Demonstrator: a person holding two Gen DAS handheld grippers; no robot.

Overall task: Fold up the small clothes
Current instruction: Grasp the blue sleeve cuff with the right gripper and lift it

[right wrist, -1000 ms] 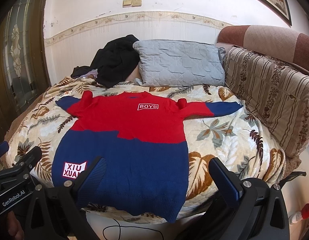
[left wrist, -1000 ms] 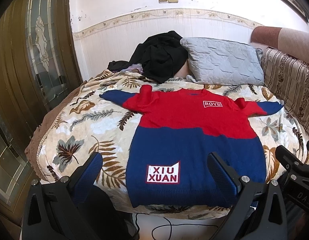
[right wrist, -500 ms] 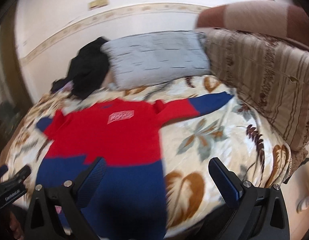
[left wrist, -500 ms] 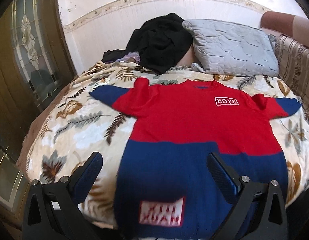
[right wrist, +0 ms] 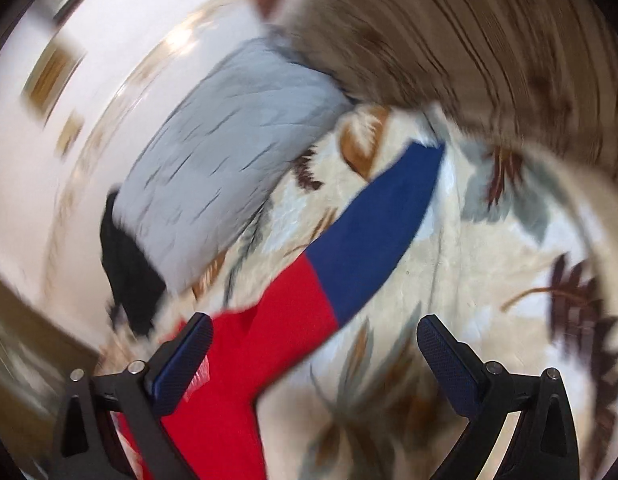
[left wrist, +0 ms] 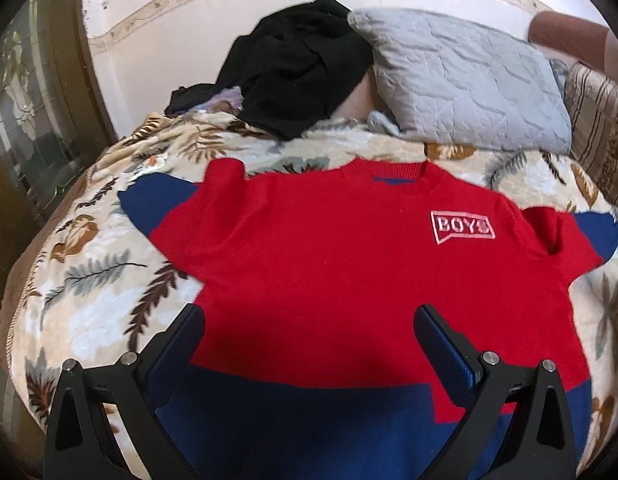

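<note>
My left gripper hangs wide apart over the sweater, gripping nothing; the knit lies flat on the leaf-print blanket, red above, blue below, a stitched BOYS patch on its chest and its hem cut off behind my fingers. My right gripper is just as wide and empty above the sleeve, red turning blue, in a view badly blurred
</note>
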